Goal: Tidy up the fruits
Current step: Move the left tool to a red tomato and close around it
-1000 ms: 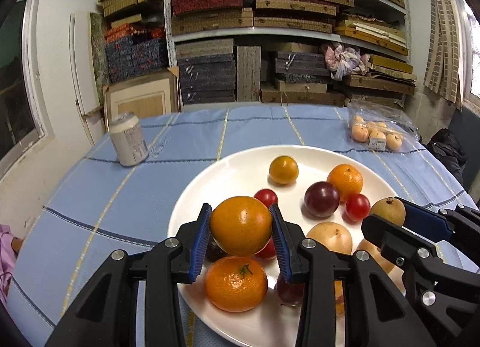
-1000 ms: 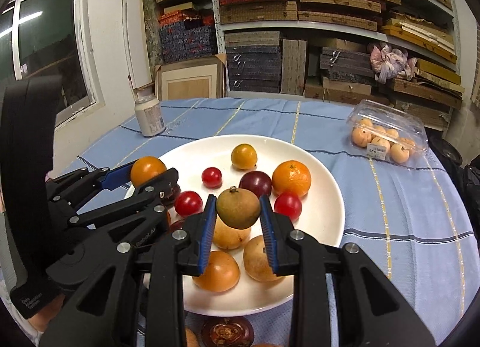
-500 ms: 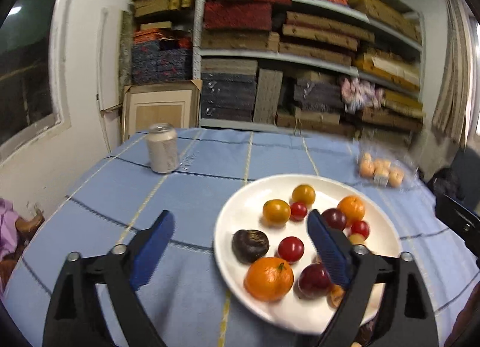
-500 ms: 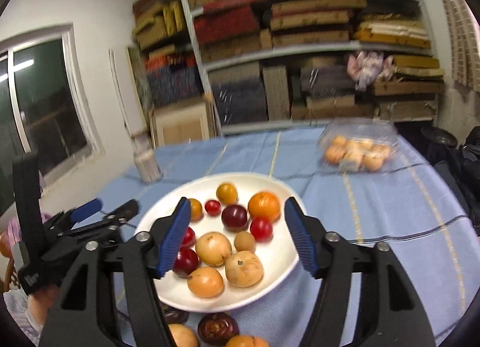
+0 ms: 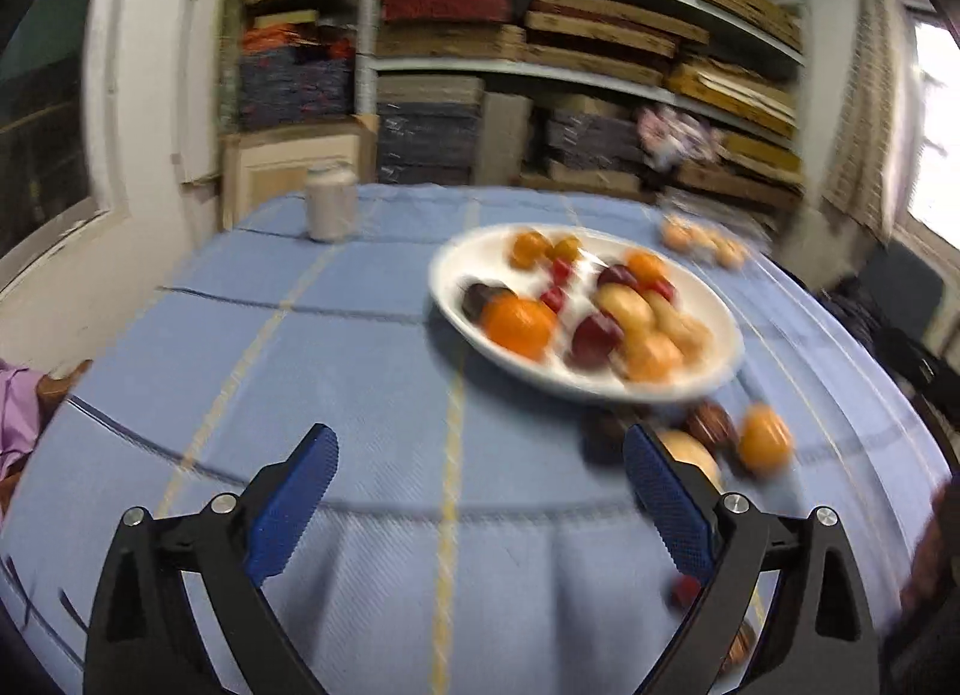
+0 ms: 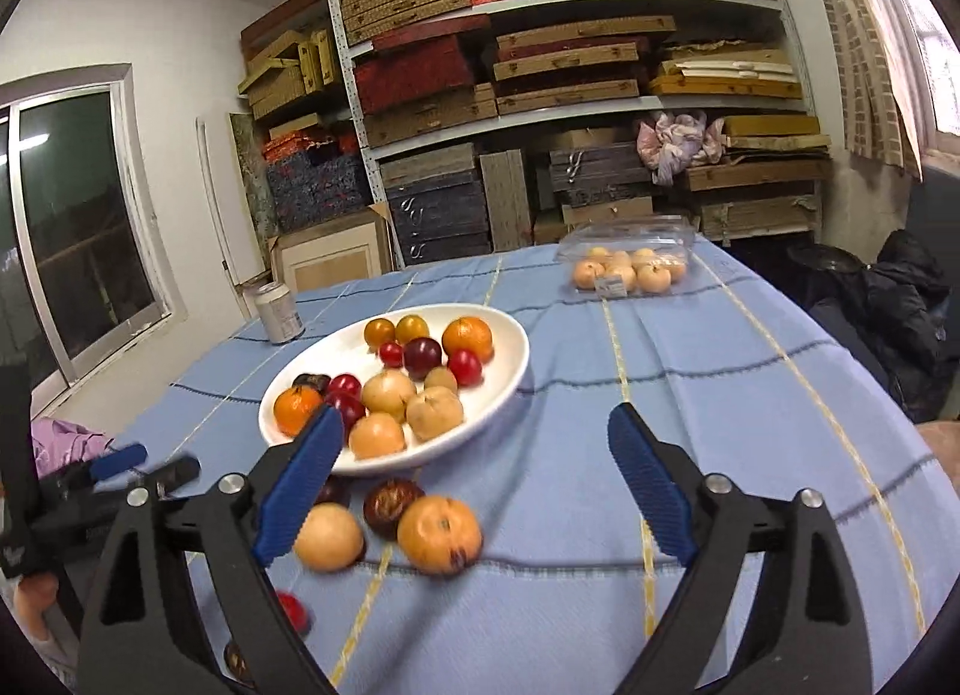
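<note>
Right wrist: white plate heaped with fruit (orange, red, tan).

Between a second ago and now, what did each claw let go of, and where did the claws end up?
The left claw released its orange and the right claw its brown fruit; both fruits now lie on the white plate. The right claw's jaws have just been opening, nothing between them. Both claws pulled back, open over the blue tablecloth. The can and clear fruit box stayed put.
</note>
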Available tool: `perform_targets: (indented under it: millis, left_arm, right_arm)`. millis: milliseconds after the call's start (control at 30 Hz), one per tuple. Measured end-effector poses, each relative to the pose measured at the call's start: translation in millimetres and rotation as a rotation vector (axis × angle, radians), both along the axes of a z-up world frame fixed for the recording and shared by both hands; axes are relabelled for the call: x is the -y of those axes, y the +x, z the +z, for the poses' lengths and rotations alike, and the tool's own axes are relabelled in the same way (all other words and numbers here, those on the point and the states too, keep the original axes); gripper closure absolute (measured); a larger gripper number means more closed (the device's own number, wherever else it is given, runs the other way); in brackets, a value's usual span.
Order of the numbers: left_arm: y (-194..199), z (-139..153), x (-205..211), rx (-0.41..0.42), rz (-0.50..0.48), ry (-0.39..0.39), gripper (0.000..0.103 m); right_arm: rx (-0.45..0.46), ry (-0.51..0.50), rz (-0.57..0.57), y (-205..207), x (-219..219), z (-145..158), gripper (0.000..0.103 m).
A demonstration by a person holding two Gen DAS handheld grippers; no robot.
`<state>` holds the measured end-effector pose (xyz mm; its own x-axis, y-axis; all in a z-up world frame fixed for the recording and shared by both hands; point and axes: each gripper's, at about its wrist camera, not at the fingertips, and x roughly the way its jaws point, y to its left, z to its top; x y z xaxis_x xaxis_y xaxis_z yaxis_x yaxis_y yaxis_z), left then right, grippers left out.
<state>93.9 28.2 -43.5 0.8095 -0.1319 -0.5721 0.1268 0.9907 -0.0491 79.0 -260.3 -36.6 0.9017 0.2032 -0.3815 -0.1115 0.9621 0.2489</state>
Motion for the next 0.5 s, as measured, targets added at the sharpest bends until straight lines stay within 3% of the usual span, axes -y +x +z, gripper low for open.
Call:
perform_targets:
  millis: [100,233,500]
  left_arm:
    - [-24,-2,19,0.022,-0.088,0.037,0.006]
    - [-41,-1,32,0.042,-0.169,0.031,0.006]
    - [-24,-14,51,-0.063,-0.215,0.037,0.006]
  right_arm:
    - [-0.003,0.0,-0.001,-10,2,-3,0.012]
    - [-0.007,0.027,-0.021,-14,8,-4,0.009]
    - [-0.045,0.074,-0.043,-8,16,-7,0.009]
